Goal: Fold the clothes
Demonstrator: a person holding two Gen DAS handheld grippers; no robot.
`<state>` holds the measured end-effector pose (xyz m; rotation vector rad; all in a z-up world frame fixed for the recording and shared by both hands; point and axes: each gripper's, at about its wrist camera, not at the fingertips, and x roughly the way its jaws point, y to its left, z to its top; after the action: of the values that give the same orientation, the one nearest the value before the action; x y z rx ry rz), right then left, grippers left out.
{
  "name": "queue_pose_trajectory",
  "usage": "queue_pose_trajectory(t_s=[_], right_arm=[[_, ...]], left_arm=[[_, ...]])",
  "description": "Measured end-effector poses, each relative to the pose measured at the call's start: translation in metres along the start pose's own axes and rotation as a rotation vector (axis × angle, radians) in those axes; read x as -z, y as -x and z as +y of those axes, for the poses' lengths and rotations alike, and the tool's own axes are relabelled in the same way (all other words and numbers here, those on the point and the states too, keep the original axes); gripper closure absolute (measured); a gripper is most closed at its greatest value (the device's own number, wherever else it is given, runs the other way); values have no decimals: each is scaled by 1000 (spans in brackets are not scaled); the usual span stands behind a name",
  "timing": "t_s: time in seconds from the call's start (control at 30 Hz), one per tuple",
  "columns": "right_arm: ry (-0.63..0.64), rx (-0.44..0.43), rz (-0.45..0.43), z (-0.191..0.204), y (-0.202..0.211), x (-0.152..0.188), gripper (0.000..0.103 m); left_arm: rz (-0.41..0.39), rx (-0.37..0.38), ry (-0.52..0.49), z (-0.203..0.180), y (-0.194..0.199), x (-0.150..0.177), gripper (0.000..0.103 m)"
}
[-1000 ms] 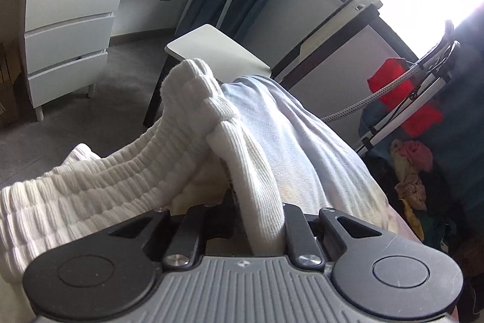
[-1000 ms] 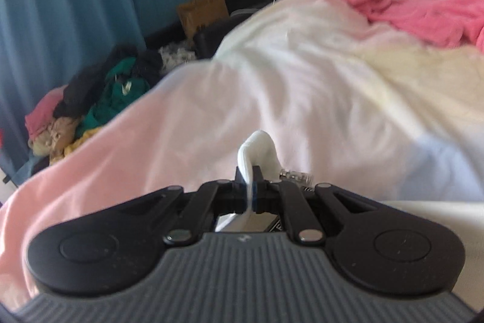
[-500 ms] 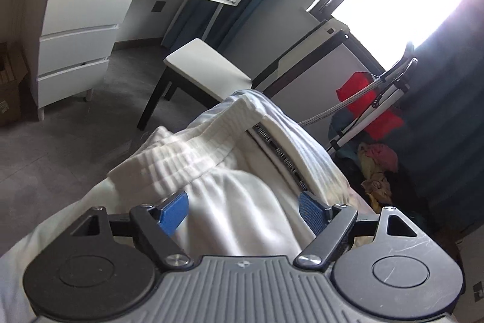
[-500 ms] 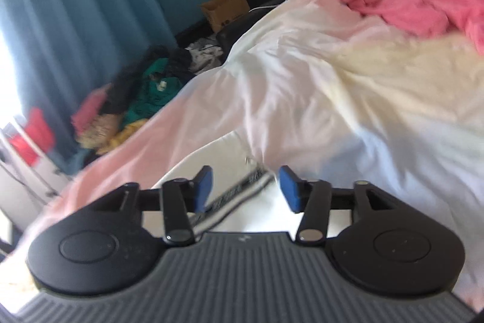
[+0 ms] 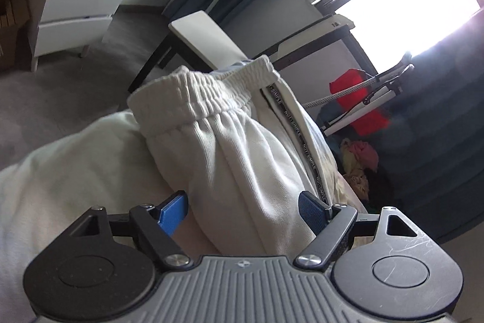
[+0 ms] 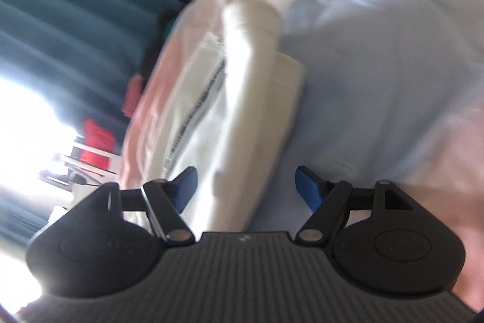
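White sweatpants (image 5: 242, 147) lie folded on the bed's pale sheet (image 6: 378, 65), their elastic waistband (image 5: 199, 93) at the far end and a printed stripe along one side. The left gripper (image 5: 243, 209) angles down over the near end of the sweatpants, blue pads spread wide on either side of the cloth without pressing it. The right gripper (image 6: 246, 185) also tilts down over the sweatpants, its view blurred, jaws opening, cloth lying loose between them.
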<state>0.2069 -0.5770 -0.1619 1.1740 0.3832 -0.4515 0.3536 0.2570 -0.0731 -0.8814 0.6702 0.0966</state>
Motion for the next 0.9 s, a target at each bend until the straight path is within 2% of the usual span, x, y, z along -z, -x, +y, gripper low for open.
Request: queue_pose_trajectory(t_s=[0.03, 0.1, 0.13, 0.23, 0.27, 0.3, 0.33, 0.37, 0.4, 0.5, 0.67, 0.77, 0.9], right_arm=[[1, 3, -17, 0, -7, -2, 29], [4, 9, -52, 0, -22, -6, 36], [4, 13, -70, 0, -29, -8, 37], [-16, 31, -126, -2, -47, -16, 60], [-23, 49, -132, -1, -52, -19, 72], [-33, 50, -129, -2, -56, -23, 79], [-39, 50, -127, -2, -59, -26, 81], [-25, 47, -125, 0, -58, -30, 85], [-9, 46, -124, 2, -57, -33, 87], [62, 35, -125, 10, -44, -40, 90], [113, 3, -126, 23, -6, -52, 91], [109, 6, -138, 21, 27, -56, 91], [74, 24, -127, -12, 80, -58, 91]], left_arm=[[0, -22, 18, 1, -11, 0, 22], [-12, -67, 42, 4, -30, 1, 22], [-26, -66, 47, 4, -36, 0, 22], [-85, -66, 111, 8, -42, -4, 32], [-103, -69, 141, 10, -42, -6, 41], [-110, -79, 170, 12, -42, -9, 54], [-116, -88, 182, 13, -40, -11, 63], [-125, -96, 184, 12, -36, -13, 78], [-135, -101, 155, 8, -30, -16, 86], [-147, -90, 106, -1, -7, -29, 93], [-144, -67, 68, -15, 49, -40, 93], [-128, -38, 71, -11, 97, -30, 93], [-59, -54, 69, 21, 158, -5, 93]])
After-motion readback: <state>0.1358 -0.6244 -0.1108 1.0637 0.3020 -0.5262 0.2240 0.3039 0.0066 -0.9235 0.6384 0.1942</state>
